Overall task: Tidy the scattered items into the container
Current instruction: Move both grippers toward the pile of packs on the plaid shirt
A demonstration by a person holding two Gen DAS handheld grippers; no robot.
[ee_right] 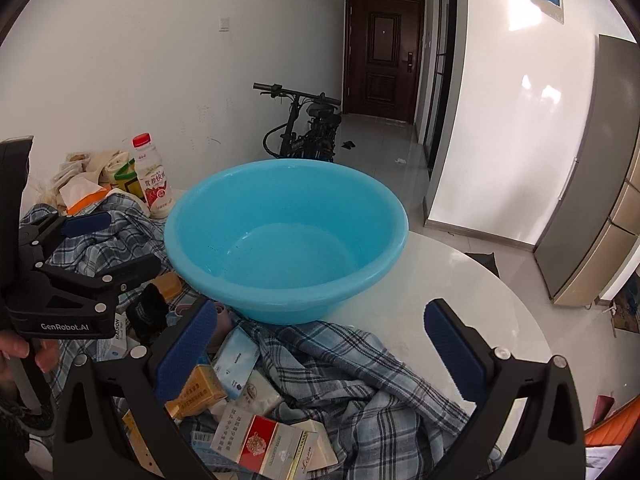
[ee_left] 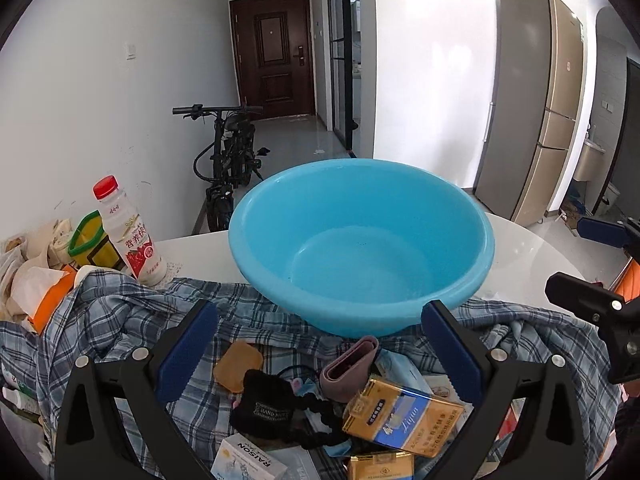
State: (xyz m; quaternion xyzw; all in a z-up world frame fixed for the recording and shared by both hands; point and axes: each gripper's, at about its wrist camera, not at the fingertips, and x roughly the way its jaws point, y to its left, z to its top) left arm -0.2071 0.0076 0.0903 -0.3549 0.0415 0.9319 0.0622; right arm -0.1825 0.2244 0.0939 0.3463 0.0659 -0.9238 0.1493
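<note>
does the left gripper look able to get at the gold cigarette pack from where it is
Probably yes. The left gripper is open and empty, and the gold cigarette pack lies on top of the pile on the plaid shirt, just ahead between its fingers. Nothing covers it; a black pouch sits beside it.

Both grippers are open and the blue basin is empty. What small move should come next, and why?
Probably lower the left hand-held gripper onto the gold cigarette pack. Its jaws are open and hold nothing, the pack lies on top of the pile on the plaid shirt, and the blue basin just behind is empty.
</note>
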